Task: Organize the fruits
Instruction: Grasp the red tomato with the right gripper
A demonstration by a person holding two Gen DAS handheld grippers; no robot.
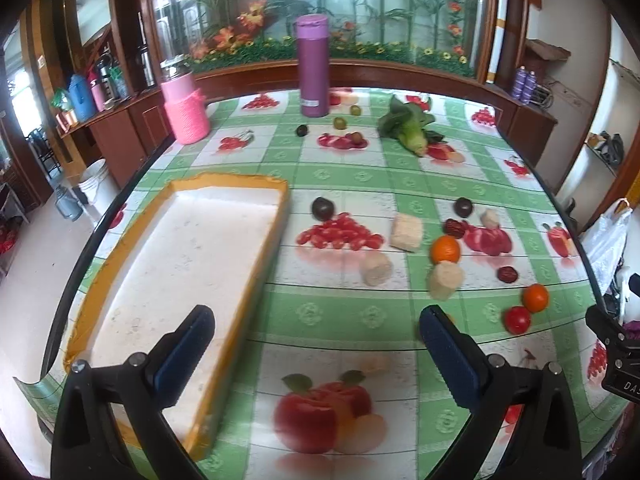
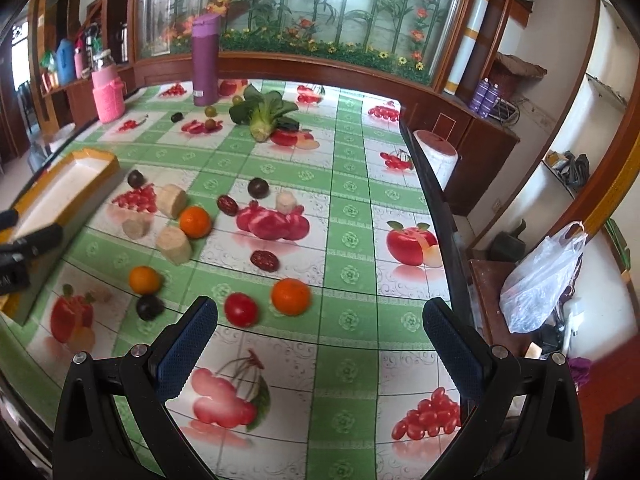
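Both tools hover level over the tabletop [image 2: 348, 208], fingers apart and empty: left tool [image 1: 316, 340] beside the tray [image 1: 276, 220], right tool [image 2: 320, 332] just short of the tomato [image 2: 240, 309].

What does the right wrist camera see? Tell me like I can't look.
The open right gripper hovers over a fruit-print tablecloth, with a tomato and an orange just ahead. More fruit lies beyond, with a yellow tray at left.

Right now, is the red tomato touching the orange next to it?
Apart. The right wrist view shows a strip of green tablecloth between the tomato and the orange.
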